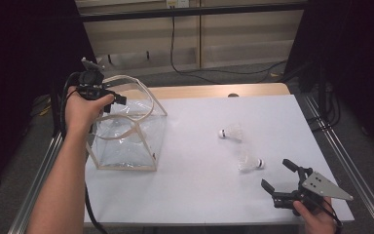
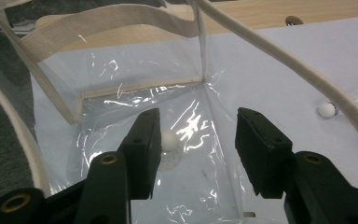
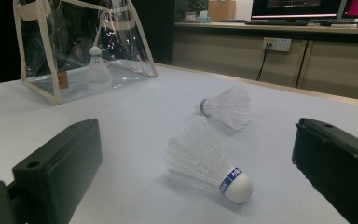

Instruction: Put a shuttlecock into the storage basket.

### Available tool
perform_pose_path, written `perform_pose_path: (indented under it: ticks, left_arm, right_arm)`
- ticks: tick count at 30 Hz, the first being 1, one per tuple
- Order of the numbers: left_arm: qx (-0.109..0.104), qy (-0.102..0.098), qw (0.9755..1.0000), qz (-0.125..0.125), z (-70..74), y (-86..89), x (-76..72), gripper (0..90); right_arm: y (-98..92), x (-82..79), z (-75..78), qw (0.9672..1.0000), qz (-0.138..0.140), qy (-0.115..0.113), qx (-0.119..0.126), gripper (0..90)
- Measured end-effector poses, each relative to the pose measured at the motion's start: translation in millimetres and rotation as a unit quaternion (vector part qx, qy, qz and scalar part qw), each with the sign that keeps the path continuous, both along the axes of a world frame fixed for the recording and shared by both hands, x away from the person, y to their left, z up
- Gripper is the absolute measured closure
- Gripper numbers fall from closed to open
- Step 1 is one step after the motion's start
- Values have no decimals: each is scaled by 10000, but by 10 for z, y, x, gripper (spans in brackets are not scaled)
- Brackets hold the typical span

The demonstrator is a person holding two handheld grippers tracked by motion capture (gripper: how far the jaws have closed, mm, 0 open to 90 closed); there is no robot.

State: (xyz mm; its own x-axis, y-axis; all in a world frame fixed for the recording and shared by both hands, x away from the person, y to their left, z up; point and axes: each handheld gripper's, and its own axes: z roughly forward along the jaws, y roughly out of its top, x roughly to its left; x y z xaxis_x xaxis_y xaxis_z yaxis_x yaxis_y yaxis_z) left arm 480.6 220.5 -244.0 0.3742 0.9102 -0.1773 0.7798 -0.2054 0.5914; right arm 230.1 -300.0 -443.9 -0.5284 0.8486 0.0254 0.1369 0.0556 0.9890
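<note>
A clear plastic tote bag [image 1: 126,141] with cream trim and handles stands open at the table's left. My left gripper [image 1: 113,99] hovers over its mouth and points down into it. Its jaws [image 2: 198,135] are open with nothing between them. One white shuttlecock [image 2: 168,145] stands cork-up on the bag's floor beneath them, and it also shows through the bag wall [image 3: 96,65]. Two more shuttlecocks lie on the table at the right, a far one [image 1: 231,132] and a near one [image 1: 251,163]. My right gripper [image 1: 276,174] rests low just before the near shuttlecock [image 3: 209,163], open and apart from it.
The white table top [image 1: 195,195] ends in a wooden strip [image 1: 214,90] at the far edge. Metal rails [image 1: 341,156] run along both sides. Cables lie on the floor beyond, and the bag's handles [image 2: 270,44] arch across the left gripper view.
</note>
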Motion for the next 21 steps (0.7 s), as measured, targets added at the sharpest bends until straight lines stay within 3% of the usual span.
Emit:
perform_pose_path:
  ticks: [21]
  left_arm:
    - [-230,-123,9983,-526,203,-220,-100,384]
  right_arm:
    - [1,-1,1,10000,6,2,-2,13]
